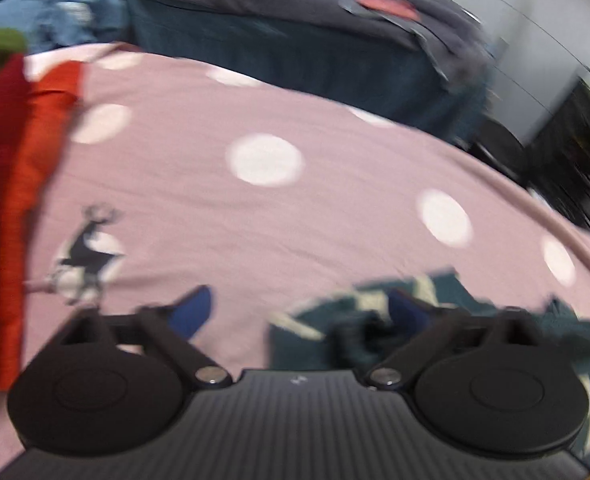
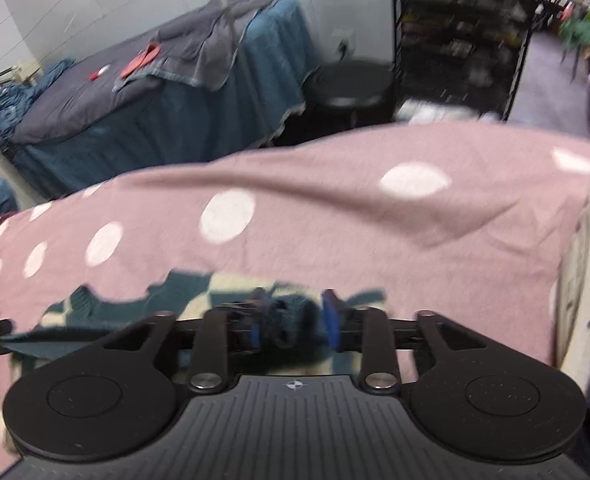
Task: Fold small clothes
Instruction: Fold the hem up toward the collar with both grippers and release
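Left gripper (image 1: 301, 312) angled downward, fingers spread wide, right gripper (image 2: 295, 322) angled downward, fingers parted

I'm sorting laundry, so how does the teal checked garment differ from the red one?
The teal garment is teal with cream checks; the red garment is plain. The teal one lies crumpled near both tools; the red one lies smooth at the left edge. Both rest on the pink spotted cover.

Two wrist views, close and angled down over the pink dotted bedspread (image 1: 295, 208) (shared, with the teal garment (image 2: 135, 296)).
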Tool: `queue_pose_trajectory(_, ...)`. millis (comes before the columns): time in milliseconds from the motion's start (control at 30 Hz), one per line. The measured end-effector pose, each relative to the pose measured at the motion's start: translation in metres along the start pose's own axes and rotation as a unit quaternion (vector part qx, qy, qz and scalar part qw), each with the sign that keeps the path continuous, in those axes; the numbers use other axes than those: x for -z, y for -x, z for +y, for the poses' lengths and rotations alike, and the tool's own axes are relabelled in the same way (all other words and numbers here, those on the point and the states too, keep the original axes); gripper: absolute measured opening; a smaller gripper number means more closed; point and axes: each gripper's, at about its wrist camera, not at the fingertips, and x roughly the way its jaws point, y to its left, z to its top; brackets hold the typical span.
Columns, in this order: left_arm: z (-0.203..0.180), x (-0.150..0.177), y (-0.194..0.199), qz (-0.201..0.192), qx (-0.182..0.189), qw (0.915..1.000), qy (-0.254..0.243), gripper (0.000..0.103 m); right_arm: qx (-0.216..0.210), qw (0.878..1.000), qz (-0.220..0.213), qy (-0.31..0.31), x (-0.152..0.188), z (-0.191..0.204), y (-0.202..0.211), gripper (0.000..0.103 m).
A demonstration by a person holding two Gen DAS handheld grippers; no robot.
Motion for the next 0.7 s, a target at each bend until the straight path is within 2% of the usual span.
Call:
queue_pose_trajectory(33, 0.005, -0.002, 0.002, -0.006, 0.004, 0.9999, 0.008, 0.099, 0.005, 1.0, -0.012, 0.002, 0.001, 0.001, 0.004, 0.091)
queue_pose_trajectory(133, 0.003, 0.002, 0.008, -0.014, 0.012, 0.9998, -0.003, 0.099, -0.015, 0.998, -0.027, 0.053, 0.006, 0.016, 0.01, 0.083)
queue_pose_trajectory(233, -0.018, 0.018, 0.018, -0.018, 0.017, 0.9972, -0.07, 0.096, -0.032, 0.99, -0.031, 0.136, 0.019, 0.04, 0.012, 0.071)
queue_pose_trajectory(333, -0.037, 0.043, 0.028, -0.024, 0.025, 0.9912, -0.128, 0.096, -0.056, 0.978, -0.025, 0.201, 0.037, 0.059, 0.014, 0.064)
queue_pose_trajectory(367, -0.041, 0.051, 0.029, -0.016, 0.029, 0.9893, -0.142, 0.096, -0.063, 0.973, -0.02, 0.221, 0.044, 0.065, 0.014, 0.06)
queue_pose_trajectory(433, -0.05, 0.065, 0.022, 0.006, 0.017, 0.986, -0.166, 0.095, -0.071, 0.965, -0.008, 0.252, 0.055, 0.074, 0.011, 0.06)
queue_pose_trajectory(500, -0.051, 0.075, 0.01, 0.031, 0.002, 0.9833, -0.179, 0.094, -0.062, 0.962, 0.01, 0.266, 0.064, 0.078, 0.004, 0.06)
queue_pose_trajectory(600, -0.045, 0.082, -0.012, 0.073, -0.018, 0.9812, -0.178, 0.097, -0.021, 0.966, 0.05, 0.253, 0.072, 0.073, -0.011, 0.066)
queue_pose_trajectory(667, -0.031, 0.081, -0.02, 0.084, -0.007, 0.9853, -0.148, 0.103, -0.004, 0.971, 0.059, 0.232, 0.073, 0.063, -0.018, 0.084)
queue_pose_trajectory(700, -0.025, 0.079, -0.023, 0.096, 0.001, 0.9869, -0.13, 0.103, -0.007, 0.974, 0.058, 0.217, 0.072, 0.058, -0.018, 0.087)
